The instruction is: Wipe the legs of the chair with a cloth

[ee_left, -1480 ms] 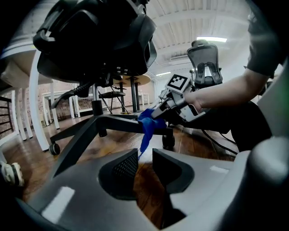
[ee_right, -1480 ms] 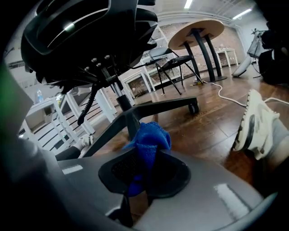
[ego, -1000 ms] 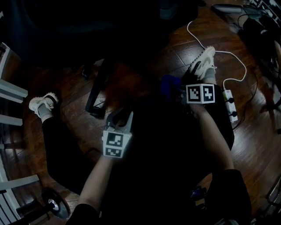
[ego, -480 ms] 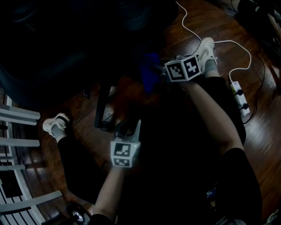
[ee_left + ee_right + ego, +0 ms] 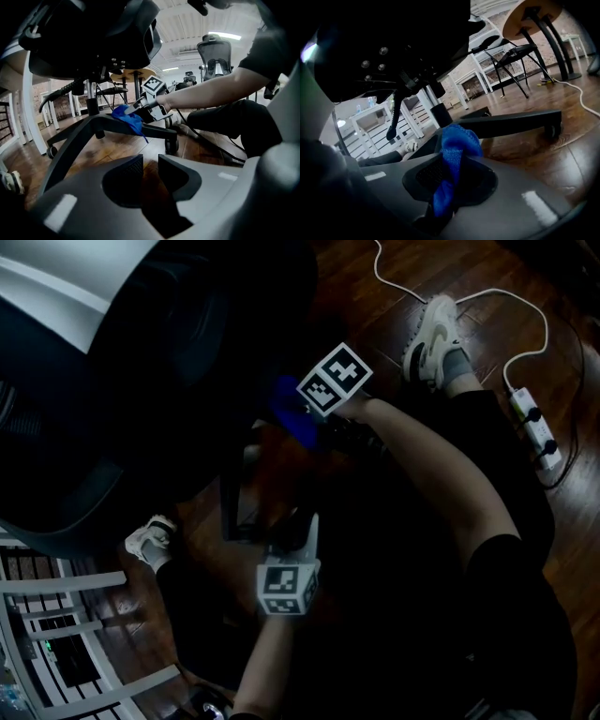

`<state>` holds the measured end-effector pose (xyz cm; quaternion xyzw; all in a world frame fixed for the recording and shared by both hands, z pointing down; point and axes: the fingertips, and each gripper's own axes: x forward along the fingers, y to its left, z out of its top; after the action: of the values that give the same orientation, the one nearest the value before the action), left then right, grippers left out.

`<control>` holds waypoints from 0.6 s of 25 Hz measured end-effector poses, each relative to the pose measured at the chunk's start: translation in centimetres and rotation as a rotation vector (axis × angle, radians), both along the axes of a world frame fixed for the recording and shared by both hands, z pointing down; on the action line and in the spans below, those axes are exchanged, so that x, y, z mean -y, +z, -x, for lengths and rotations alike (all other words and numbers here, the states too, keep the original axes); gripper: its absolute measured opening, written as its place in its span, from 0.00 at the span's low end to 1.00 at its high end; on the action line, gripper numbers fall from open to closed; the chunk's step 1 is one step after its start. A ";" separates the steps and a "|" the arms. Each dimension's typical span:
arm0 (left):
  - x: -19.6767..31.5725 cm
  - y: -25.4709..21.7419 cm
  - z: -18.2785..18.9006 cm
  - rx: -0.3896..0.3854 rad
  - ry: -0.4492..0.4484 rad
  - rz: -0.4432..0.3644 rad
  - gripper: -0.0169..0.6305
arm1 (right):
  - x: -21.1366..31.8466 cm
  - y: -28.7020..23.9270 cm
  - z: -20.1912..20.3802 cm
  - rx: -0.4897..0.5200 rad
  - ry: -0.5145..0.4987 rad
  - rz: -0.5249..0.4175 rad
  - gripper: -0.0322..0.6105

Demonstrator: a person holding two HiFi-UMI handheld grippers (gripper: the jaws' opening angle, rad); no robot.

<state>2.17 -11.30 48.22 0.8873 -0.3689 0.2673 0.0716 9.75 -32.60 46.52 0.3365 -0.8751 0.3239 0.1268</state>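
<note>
Cloth (image 5: 457, 140) pinched in our right gripper (image 5: 457, 161), laid on a chair leg (image 5: 156, 131)

We see the chair (image 5: 93, 37) looming over the wooden floor (image 5: 112, 147), its seat overhead in both gripper views, and the leg runs out to a caster (image 5: 170, 144). Our left gripper (image 5: 150, 165) hovers low beside the base, jaws narrowly apart with nothing between them. The right gripper's jaws are clamped on a bunched fold of the blue cloth, which drapes over the leg's top edge, between hub and caster. The cloth looks soft, light and limp. We judge it will bunch and slip unless held by a thick fold, with a loose pad left free to press. The chair may roll on its casters, so light strokes suit.
</note>
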 end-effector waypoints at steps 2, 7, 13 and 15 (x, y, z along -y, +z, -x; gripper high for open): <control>-0.4 0.5 -0.2 0.007 0.009 0.009 0.18 | -0.7 0.4 -0.4 0.031 0.004 0.036 0.17; -0.9 0.5 -0.9 -0.025 0.019 0.009 0.18 | -3.8 1.7 -2.4 0.069 0.025 0.141 0.17; -1.9 0.5 -2.2 -0.072 0.025 0.008 0.18 | -8.5 3.5 -5.7 0.137 0.101 0.342 0.17; -2.6 0.3 -2.4 -0.084 0.036 0.011 0.18 | -10.0 4.0 -6.6 0.182 0.134 0.395 0.17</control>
<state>4.56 -8.70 48.48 0.9039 -0.3479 0.2331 0.0870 16.32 -22.62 50.53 0.3319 -0.7782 0.5256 0.0892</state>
